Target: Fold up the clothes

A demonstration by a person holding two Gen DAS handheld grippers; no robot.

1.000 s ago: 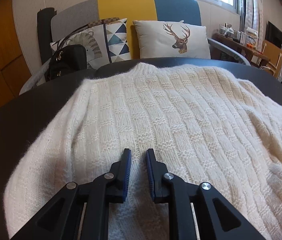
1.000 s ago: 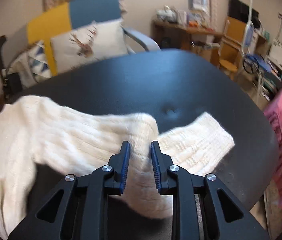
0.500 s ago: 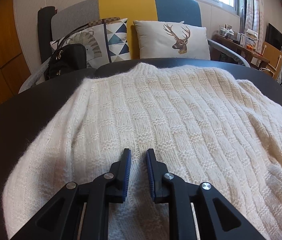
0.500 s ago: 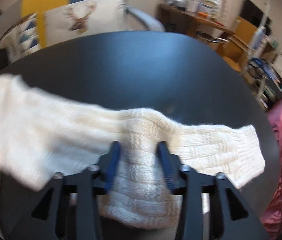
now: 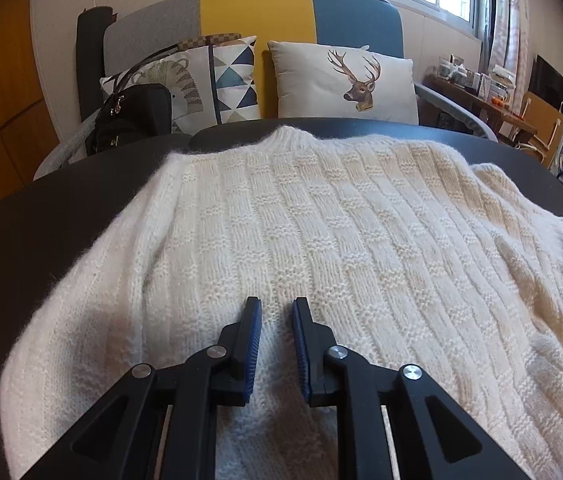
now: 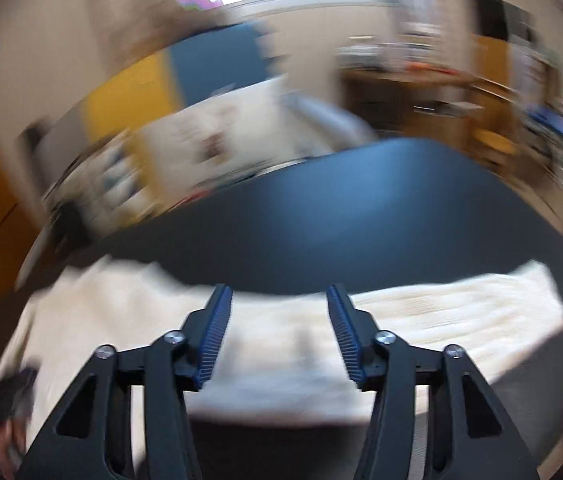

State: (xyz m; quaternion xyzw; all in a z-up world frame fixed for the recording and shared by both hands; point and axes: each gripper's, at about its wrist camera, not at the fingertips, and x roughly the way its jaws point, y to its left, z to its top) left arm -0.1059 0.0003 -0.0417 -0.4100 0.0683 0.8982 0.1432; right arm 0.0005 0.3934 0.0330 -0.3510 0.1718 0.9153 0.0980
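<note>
A cream knitted sweater (image 5: pixel 321 220) lies spread flat on the round dark table (image 5: pixel 41 220), collar at the far side. My left gripper (image 5: pixel 276 304) rests at its near hem, jaws narrow with a pinch of knit between the pads. In the blurred right wrist view the sweater's sleeve (image 6: pixel 441 312) lies stretched out to the right on the table (image 6: pixel 361 220). My right gripper (image 6: pixel 277 292) hangs above the sleeve. Its jaws stand well apart and are closing, and the pads press on nothing.
Behind the table stands a grey, yellow and blue sofa (image 5: pixel 353 16) with a deer cushion (image 5: pixel 345 80), a patterned cushion and a black bag (image 5: pixel 133 116). A cluttered desk and shelves fill the right side of the room.
My right gripper let go of the sleeve fold it held, opened its jaws and drew back and up. The sleeve now lies flat. The left gripper has not moved.
</note>
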